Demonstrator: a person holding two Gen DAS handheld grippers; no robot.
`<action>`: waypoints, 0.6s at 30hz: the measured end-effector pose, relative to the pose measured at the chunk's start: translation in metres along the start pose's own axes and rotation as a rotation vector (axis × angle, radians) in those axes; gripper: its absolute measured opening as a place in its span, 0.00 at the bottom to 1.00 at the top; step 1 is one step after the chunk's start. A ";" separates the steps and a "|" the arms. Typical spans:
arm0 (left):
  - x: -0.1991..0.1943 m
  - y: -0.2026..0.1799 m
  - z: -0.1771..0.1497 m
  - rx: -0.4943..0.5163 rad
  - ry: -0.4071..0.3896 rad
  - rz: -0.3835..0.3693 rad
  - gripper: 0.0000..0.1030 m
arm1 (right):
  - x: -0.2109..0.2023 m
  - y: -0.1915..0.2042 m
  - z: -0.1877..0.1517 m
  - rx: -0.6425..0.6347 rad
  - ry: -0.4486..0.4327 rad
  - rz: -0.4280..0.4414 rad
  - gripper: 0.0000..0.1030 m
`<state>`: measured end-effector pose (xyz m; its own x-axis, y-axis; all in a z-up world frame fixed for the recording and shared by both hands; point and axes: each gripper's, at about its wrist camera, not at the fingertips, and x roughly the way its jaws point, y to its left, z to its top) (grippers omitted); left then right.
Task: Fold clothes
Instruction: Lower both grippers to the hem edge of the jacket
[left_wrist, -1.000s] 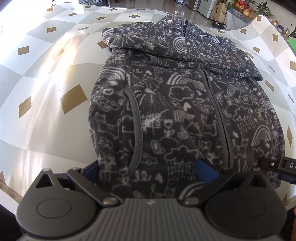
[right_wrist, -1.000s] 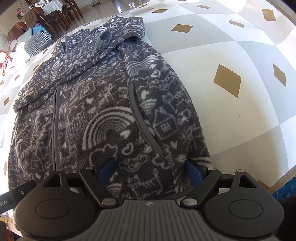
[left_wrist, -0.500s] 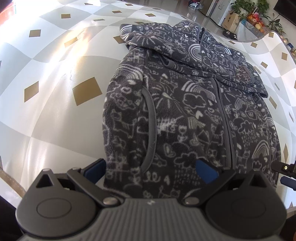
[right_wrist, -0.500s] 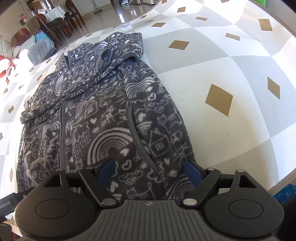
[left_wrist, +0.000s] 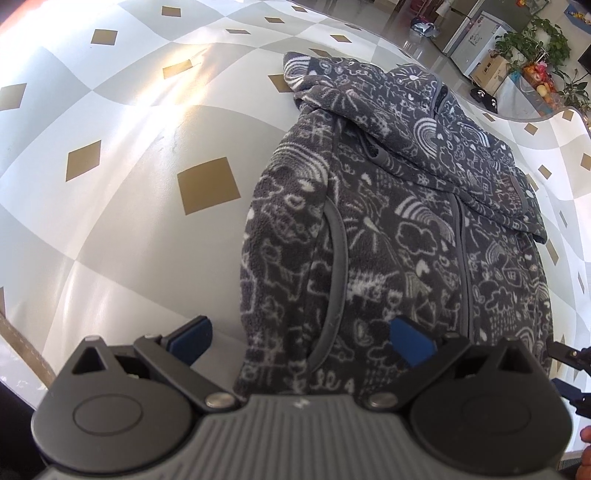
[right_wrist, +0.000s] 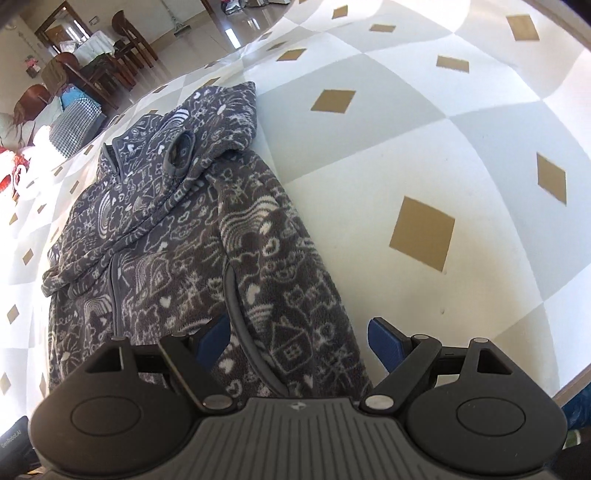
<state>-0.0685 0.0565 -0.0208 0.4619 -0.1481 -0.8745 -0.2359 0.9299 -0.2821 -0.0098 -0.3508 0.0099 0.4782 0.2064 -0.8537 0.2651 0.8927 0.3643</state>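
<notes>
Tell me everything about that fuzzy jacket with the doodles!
The jacket is dark grey fleece covered in white doodles: rainbows, clouds, hearts, houses. It has a grey zipper, closed as far as it shows, curved grey pocket trims and a hood. It lies front-up on the checkered tablecloth, sleeves out of sight. Both open grippers hover at its hem.

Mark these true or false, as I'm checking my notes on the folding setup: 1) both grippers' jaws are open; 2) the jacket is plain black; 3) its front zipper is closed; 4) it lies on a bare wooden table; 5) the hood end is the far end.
1) True: the left gripper and right gripper both stand open, pads clear of the cloth.
2) False: the jacket is dark grey fleece with white doodles.
3) True: the zipper is closed.
4) False: it lies on a chequered tablecloth with gold diamonds.
5) True: the hood is farthest.
</notes>
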 end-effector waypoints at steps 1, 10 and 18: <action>0.000 -0.001 0.000 0.003 0.000 0.002 1.00 | 0.004 -0.003 -0.001 0.026 0.011 0.023 0.80; 0.003 -0.010 -0.003 0.061 -0.003 0.025 1.00 | 0.012 -0.023 -0.006 0.173 0.004 0.090 0.81; 0.004 -0.012 -0.006 0.090 -0.009 0.020 1.00 | -0.003 -0.035 0.000 0.223 -0.080 0.093 0.81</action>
<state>-0.0691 0.0425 -0.0228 0.4654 -0.1266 -0.8760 -0.1677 0.9592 -0.2277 -0.0206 -0.3824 -0.0003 0.5714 0.2431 -0.7838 0.3911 0.7591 0.5205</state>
